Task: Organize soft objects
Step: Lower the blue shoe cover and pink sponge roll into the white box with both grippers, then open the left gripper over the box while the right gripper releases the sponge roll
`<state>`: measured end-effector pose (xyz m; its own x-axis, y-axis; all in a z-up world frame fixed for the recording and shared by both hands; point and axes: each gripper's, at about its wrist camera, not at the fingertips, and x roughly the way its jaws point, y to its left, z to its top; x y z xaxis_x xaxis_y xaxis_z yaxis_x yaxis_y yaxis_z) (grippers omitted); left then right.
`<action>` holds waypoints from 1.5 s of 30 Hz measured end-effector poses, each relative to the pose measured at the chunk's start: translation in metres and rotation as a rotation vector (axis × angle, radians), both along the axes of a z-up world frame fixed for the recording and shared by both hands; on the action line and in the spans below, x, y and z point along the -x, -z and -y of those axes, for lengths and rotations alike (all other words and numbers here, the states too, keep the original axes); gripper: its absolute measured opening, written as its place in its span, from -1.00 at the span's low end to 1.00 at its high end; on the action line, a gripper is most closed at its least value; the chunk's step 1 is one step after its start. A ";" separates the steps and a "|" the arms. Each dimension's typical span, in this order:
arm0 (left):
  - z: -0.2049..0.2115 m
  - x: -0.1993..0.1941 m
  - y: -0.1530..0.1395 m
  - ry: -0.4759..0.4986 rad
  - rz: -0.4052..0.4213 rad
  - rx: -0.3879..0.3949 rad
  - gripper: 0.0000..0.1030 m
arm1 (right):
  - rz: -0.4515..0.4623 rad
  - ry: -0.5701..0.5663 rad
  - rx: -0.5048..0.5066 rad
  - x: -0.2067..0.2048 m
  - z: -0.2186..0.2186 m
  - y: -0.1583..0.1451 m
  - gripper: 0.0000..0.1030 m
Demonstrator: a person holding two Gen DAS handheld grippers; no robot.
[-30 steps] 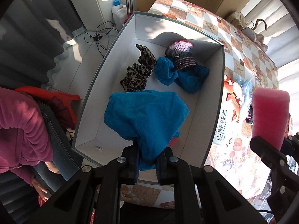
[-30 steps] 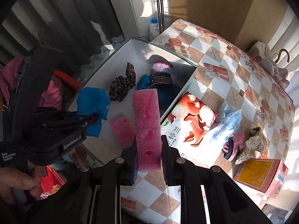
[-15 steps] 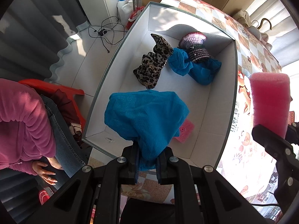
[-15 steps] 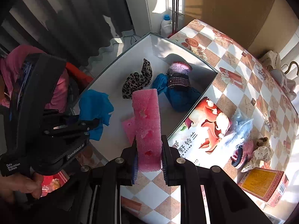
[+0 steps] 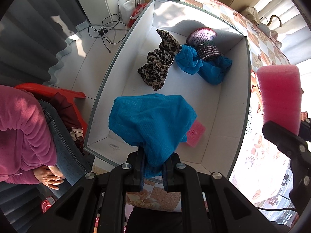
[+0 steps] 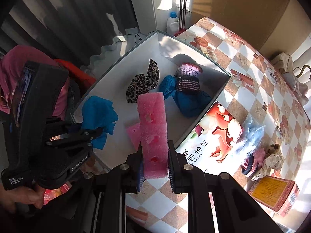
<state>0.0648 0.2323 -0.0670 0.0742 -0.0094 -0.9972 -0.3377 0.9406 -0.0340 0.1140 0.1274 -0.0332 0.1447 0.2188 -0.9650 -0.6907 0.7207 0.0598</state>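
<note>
Holding a blue cloth (image 5: 153,122) in our left claw (image 5: 153,168), clamped tight, we hang it above the near end of the white box (image 5: 225,104). Our right claw (image 6: 155,163) is clamped on a pink sponge (image 6: 153,130), upright, over the box's near corner. Inside lie a leopard scrunchie (image 5: 159,66), another blue cloth (image 5: 202,66), a knitted hat (image 5: 204,42) and a small pink sponge (image 5: 195,134).
</note>
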 end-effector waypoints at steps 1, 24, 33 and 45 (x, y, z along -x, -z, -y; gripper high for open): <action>0.000 0.000 0.001 0.002 -0.001 0.002 -0.71 | 0.001 0.002 0.002 -0.001 0.000 0.000 -0.58; -0.005 -0.020 0.016 0.060 -0.022 0.008 -0.71 | -0.028 0.075 0.019 -0.029 -0.011 0.011 -0.58; -0.009 -0.026 0.020 0.073 -0.028 0.009 -0.71 | -0.026 0.070 0.037 -0.039 -0.020 0.015 -0.58; -0.014 -0.029 0.024 0.069 -0.035 0.005 -0.67 | -0.046 0.067 0.033 -0.049 -0.032 0.018 -0.58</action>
